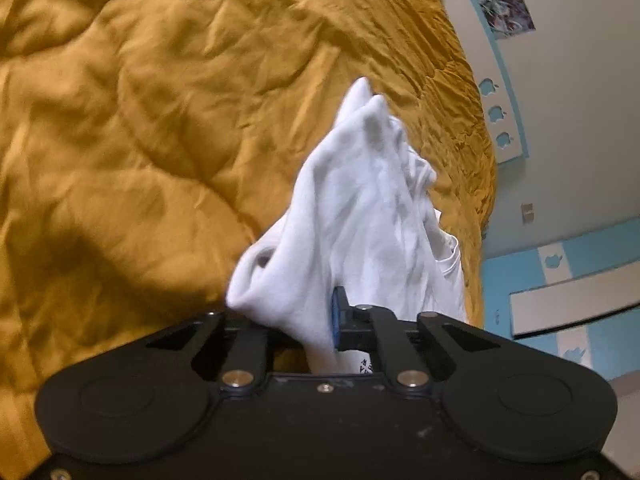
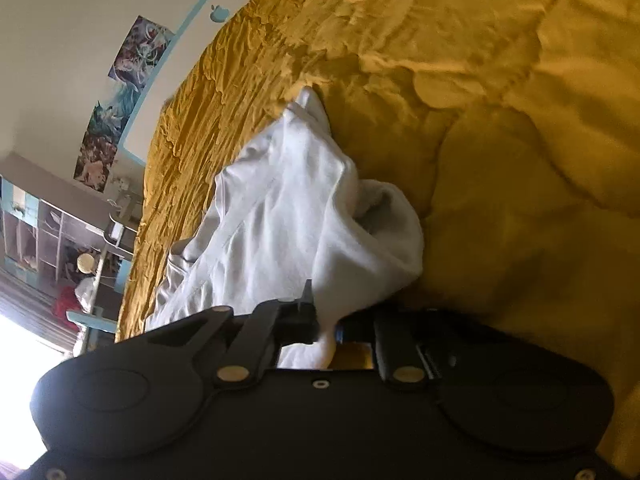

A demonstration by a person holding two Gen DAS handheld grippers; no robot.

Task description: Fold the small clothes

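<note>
A small white garment (image 1: pixel 360 208) lies bunched on the mustard-yellow bedspread (image 1: pixel 140 120). In the left wrist view my left gripper (image 1: pixel 326 320) is shut on a fold of the white cloth, which spills out between its jaws and hides the fingertips apart from one blue pad. In the right wrist view the same white garment (image 2: pixel 296 216) stretches away over the bedspread (image 2: pixel 500 140). My right gripper (image 2: pixel 326 326) is shut on another edge of it, and the cloth bulges out to the right of the jaws.
The wrinkled bedspread covers the whole bed around the garment. A pale wall with blue trim and posters (image 2: pixel 120 92) runs along the bed's far side. Shelves with clutter (image 2: pixel 52 236) stand beyond the bed's end, near a bright window.
</note>
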